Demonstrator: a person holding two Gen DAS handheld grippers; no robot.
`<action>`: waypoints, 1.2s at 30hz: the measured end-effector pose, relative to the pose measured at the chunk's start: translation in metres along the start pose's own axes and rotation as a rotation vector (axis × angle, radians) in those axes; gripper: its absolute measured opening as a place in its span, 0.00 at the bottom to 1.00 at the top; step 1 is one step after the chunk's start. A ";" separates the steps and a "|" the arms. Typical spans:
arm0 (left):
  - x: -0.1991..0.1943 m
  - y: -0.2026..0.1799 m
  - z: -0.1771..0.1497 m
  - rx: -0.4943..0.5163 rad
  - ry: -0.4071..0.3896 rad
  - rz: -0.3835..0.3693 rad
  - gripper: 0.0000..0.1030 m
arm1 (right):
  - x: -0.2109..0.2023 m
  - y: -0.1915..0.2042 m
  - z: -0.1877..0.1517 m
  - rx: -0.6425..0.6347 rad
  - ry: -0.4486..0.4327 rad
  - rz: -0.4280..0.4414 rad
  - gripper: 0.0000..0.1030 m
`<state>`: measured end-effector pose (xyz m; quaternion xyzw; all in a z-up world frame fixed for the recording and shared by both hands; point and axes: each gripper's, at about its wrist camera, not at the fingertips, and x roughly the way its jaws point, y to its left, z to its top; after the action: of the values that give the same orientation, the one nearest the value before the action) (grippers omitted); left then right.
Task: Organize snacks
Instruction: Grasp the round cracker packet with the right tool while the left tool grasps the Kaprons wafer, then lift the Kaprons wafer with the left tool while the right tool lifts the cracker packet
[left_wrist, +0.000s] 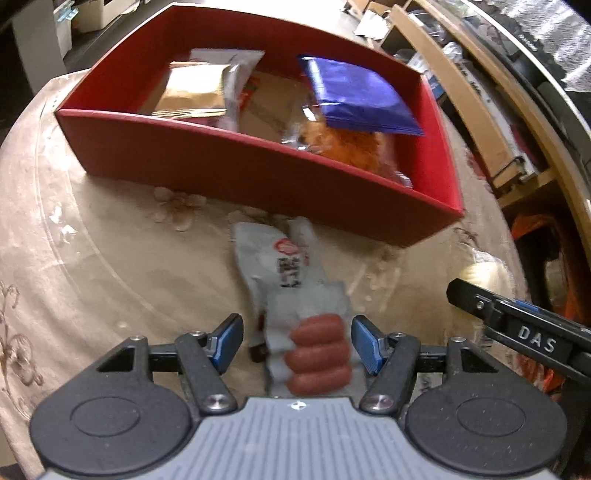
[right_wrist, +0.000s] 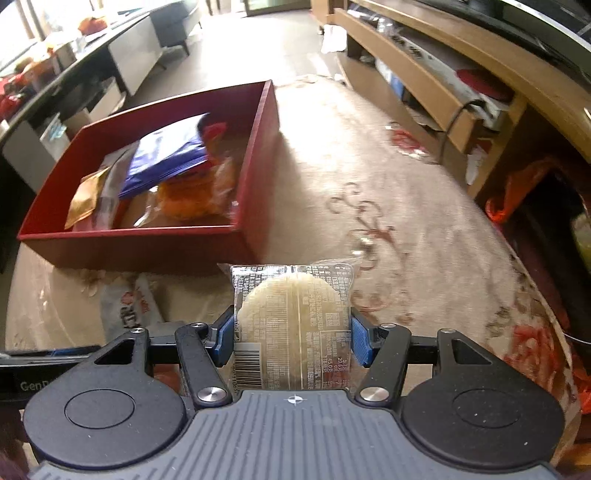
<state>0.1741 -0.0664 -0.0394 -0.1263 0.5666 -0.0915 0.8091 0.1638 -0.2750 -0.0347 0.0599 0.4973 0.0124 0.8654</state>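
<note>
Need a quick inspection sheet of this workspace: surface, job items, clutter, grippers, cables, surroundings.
Surface: round table with a beige floral cloth.
Job's things: red box holding a blue packet, gold packet and orange snack; grey sausage packet lying on the cloth in front of the box.
Clutter: nothing seen on the table beyond the snacks.
Grippers: left gripper straddles the sausage packet, pads apart from it; right gripper clamps a clear-wrapped round cake.
Cables: nothing seen on the table.
Surroundings: wooden shelf unit at right, low cabinet behind.
</note>
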 end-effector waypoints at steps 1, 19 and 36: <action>-0.003 -0.005 -0.004 0.014 -0.004 -0.004 0.63 | -0.001 -0.001 0.000 0.004 -0.003 -0.001 0.65; 0.018 -0.090 -0.071 0.055 0.023 -0.032 0.64 | -0.027 -0.053 -0.011 0.085 -0.071 -0.017 0.65; 0.008 -0.090 -0.121 0.336 0.012 0.023 0.56 | -0.027 -0.078 -0.017 0.122 -0.062 -0.022 0.65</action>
<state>0.0628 -0.1664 -0.0578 0.0176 0.5495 -0.1762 0.8165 0.1324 -0.3527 -0.0287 0.1073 0.4706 -0.0291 0.8753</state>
